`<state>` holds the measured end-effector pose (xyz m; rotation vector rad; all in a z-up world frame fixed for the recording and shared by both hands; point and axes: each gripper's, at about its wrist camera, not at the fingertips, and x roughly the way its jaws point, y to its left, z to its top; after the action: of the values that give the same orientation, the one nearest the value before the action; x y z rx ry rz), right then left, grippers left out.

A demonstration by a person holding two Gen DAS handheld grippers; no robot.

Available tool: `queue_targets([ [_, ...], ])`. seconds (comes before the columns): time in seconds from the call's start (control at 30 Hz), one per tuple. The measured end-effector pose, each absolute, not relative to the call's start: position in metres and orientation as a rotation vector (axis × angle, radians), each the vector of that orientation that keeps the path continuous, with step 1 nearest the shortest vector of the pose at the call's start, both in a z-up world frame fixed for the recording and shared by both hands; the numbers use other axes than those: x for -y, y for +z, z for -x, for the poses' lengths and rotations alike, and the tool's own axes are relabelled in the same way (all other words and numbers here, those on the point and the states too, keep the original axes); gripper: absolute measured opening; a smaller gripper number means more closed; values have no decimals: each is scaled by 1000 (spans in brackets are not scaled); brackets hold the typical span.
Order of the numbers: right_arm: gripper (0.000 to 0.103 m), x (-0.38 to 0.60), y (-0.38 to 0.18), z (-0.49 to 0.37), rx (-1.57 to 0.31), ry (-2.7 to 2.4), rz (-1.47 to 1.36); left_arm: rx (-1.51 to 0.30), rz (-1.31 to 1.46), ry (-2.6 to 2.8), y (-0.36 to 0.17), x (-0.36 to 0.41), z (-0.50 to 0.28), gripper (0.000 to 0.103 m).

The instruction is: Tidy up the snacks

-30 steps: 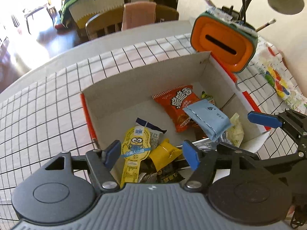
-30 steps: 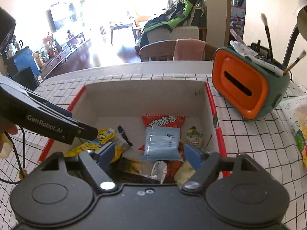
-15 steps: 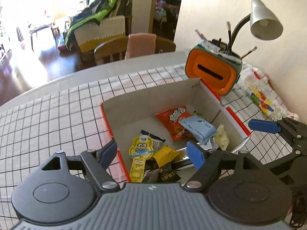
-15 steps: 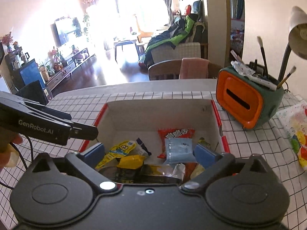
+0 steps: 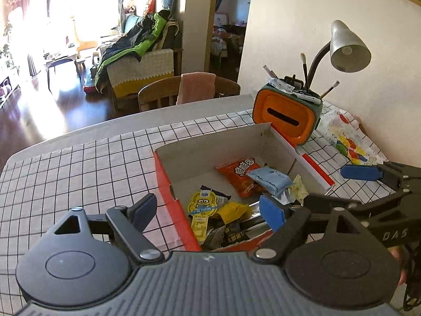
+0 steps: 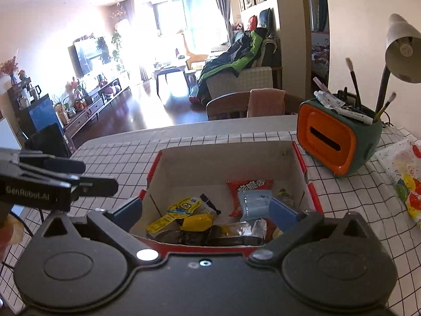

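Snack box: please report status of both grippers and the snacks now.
Left gripper opening, right gripper opening, both empty. Snack packets lie in cardboard box; blue packet on red packet. Nothing in the way.

sunlit living room, dark wood floor (image 6: 158, 110), sofa (image 6: 244, 79), television (image 6: 86, 55), white walls.

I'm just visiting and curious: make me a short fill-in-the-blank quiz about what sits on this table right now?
1. The snack packets lie inside an open cardboard ____.
2. The light blue packet rests on top of the ____ packet.
3. The paintbrushes stand in a holder whose front is coloured ____.
4. The tablecloth is white with a black ____ pattern.

Missing words: box; red; orange; grid
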<state>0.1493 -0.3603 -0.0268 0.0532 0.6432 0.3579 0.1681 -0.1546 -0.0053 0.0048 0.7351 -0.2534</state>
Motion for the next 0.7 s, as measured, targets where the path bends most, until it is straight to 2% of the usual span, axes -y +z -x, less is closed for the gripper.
queue_targets([
  [0.13, 103, 360, -25, -142, -640, 359, -73, -722, 16, -257, -5, 147, -157, 101],
  [0.17, 103, 360, -25, -140, -640, 359, -75, -717, 24, -260, -5, 145, -154, 102],
  [0.7, 103, 361, -26, -129, -631, 349, -117, -730, 40, -219, -8, 138, -136, 103],
])
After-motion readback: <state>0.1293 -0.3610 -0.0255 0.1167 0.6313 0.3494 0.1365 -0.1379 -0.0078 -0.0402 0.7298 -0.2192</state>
